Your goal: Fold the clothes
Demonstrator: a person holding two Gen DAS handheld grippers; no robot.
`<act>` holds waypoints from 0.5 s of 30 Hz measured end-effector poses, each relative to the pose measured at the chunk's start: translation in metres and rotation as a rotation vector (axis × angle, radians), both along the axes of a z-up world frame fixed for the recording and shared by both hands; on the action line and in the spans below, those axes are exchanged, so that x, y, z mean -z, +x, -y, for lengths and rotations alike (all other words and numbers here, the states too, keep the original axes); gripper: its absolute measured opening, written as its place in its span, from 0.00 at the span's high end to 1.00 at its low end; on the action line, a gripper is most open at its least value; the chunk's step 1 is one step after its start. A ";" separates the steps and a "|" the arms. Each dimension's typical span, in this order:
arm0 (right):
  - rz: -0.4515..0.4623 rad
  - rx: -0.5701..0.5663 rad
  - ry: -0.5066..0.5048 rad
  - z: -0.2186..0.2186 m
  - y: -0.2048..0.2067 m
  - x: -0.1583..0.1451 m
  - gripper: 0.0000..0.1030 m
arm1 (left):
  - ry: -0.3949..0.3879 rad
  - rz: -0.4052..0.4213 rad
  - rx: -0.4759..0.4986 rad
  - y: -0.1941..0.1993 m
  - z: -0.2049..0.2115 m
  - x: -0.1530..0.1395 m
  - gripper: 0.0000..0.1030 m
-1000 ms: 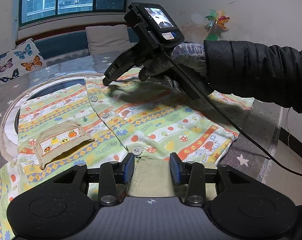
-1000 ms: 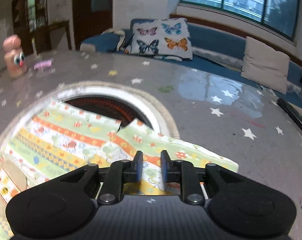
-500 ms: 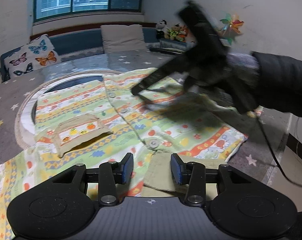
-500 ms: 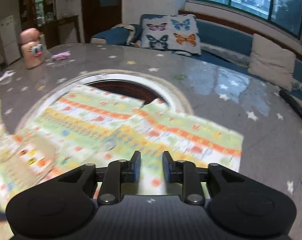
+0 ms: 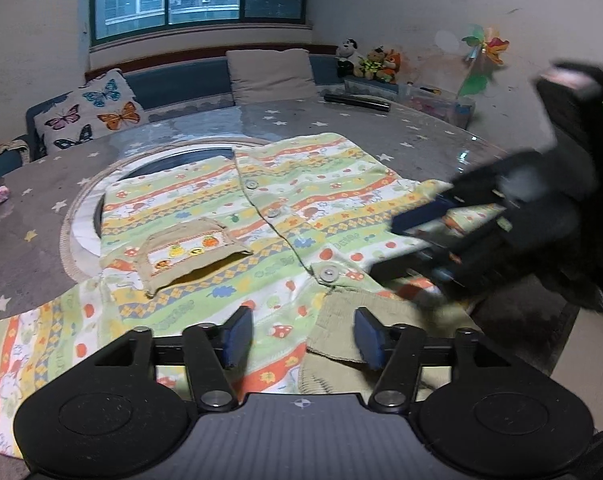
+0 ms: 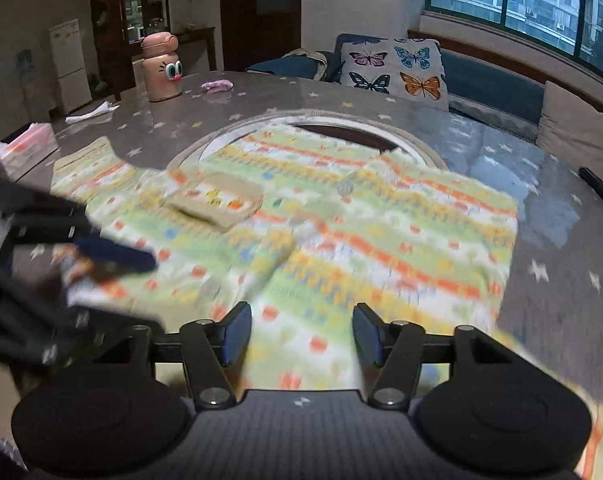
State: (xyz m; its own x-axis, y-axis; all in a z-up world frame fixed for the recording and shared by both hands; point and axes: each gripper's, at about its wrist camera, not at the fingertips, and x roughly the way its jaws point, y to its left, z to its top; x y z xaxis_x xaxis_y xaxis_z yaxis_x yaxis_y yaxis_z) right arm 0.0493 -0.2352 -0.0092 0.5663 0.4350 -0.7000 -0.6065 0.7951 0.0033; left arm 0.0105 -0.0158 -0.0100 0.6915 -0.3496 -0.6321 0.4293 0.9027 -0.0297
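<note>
A grey star-print table (image 5: 33, 216) with a round inset ring (image 5: 71, 236) fills both views, and a striped shirt (image 5: 205, 216) lies spread flat across its middle, partly over the ring. A tan pocket (image 5: 189, 258) sits on the shirt's front, buttons (image 5: 328, 272) run down the placket, and a tan collar (image 5: 365, 320) lies at the near edge. The left gripper (image 5: 301, 336) hovers over the collar, jaws spread wide and empty. The right gripper (image 6: 299, 334) hangs above the shirt's near hem, jaws likewise apart, holding nothing; it appears blurred across the shirt's right side in the left view. Beyond stand a butterfly pillow (image 5: 91, 116), a pink bottle (image 6: 161, 66), a tissue box (image 6: 25, 152) and plush toys (image 5: 367, 60).
</note>
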 end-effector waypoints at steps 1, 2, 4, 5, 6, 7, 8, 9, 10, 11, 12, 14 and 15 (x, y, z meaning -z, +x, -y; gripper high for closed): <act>0.004 0.004 0.005 0.003 -0.005 0.001 0.40 | 0.002 0.005 -0.007 0.000 0.000 -0.002 0.34; 0.009 0.009 0.007 0.006 -0.011 0.001 0.38 | 0.004 0.011 -0.014 -0.001 -0.001 -0.003 0.32; 0.008 0.034 0.018 0.016 -0.023 0.001 0.34 | 0.005 0.027 -0.022 -0.001 0.000 -0.007 0.28; 0.003 0.044 0.031 0.021 -0.028 0.001 0.33 | 0.005 0.036 -0.026 -0.001 0.000 -0.009 0.24; -0.004 0.054 0.045 0.027 -0.033 0.000 0.33 | 0.005 0.044 -0.028 0.000 0.001 -0.011 0.22; -0.010 0.064 0.060 0.032 -0.038 0.000 0.33 | 0.005 0.051 -0.030 0.000 0.002 -0.013 0.20; -0.016 0.076 0.073 0.037 -0.042 -0.001 0.32 | 0.005 0.057 -0.030 0.001 0.004 -0.015 0.18; -0.021 0.086 0.088 0.041 -0.046 -0.002 0.32 | 0.005 0.062 -0.030 0.001 0.007 -0.017 0.17; -0.025 0.095 0.102 0.046 -0.050 -0.002 0.32 | 0.006 0.066 -0.028 0.002 0.009 -0.018 0.15; -0.029 0.104 0.117 0.050 -0.054 -0.003 0.30 | 0.007 0.069 -0.026 0.003 0.012 -0.018 0.14; -0.029 0.110 0.118 0.053 -0.058 -0.004 0.30 | 0.008 0.072 -0.023 0.004 0.016 -0.019 0.13; -0.016 0.170 0.115 0.068 -0.059 -0.005 0.30 | 0.013 0.077 -0.018 0.006 0.022 -0.021 0.11; -0.008 0.204 0.114 0.076 -0.059 -0.005 0.30 | 0.016 0.080 -0.015 0.007 0.024 -0.021 0.11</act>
State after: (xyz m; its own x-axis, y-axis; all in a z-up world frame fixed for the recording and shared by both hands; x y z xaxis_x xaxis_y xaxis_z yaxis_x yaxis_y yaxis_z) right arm -0.0098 -0.3113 -0.0043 0.6448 0.3889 -0.6580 -0.4333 0.8952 0.1045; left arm 0.0172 -0.0403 0.0109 0.7447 -0.3294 -0.5804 0.4165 0.9090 0.0184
